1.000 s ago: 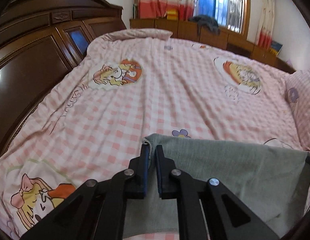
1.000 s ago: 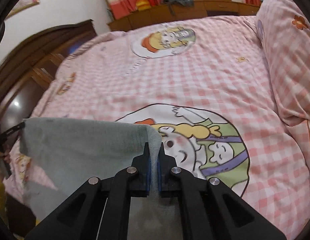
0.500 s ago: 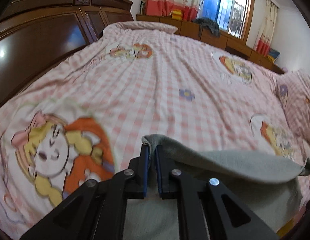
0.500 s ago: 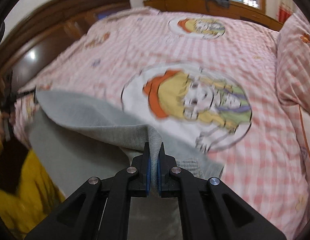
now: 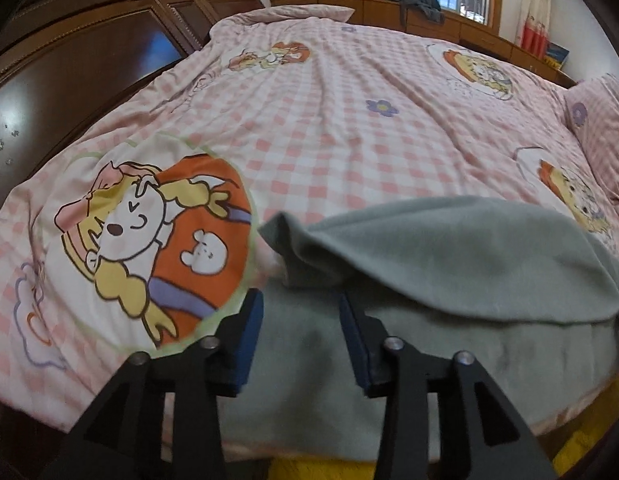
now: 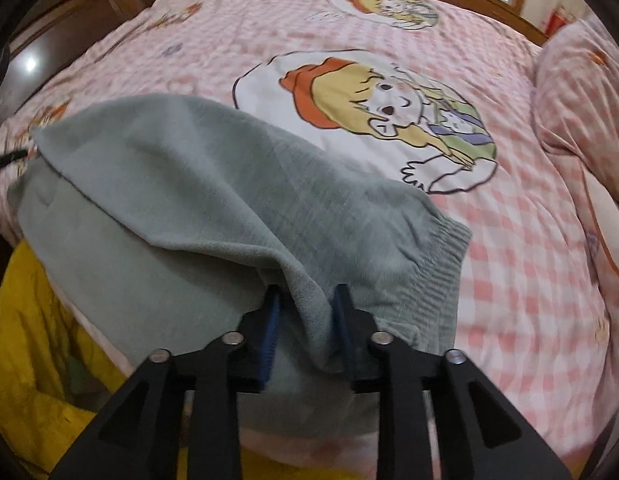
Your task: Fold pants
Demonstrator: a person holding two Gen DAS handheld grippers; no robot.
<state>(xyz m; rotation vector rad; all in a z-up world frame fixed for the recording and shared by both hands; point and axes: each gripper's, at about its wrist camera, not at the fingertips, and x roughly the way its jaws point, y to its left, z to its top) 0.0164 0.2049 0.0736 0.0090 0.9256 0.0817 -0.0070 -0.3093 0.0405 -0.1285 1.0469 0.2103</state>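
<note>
Both grippers, left (image 5: 300,302) and right (image 6: 304,294), just opened, dropping pants (image 6: 213,184) folded on bed (image 5: 349,92); back out toward 6 o'clock without snagging cloth.

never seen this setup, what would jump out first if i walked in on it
The grey pants, folded over on themselves at the near edge of the pink checked quilt. Next, the big cartoon girl prints, one beside the pants. Both grippers, left and right, have just been opening, a fabric fold still hanging between the right's jaws.

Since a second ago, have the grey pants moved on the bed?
Yes. The grey pants came down onto the pink checked quilt, folded over themselves beside the cartoon print.
</note>
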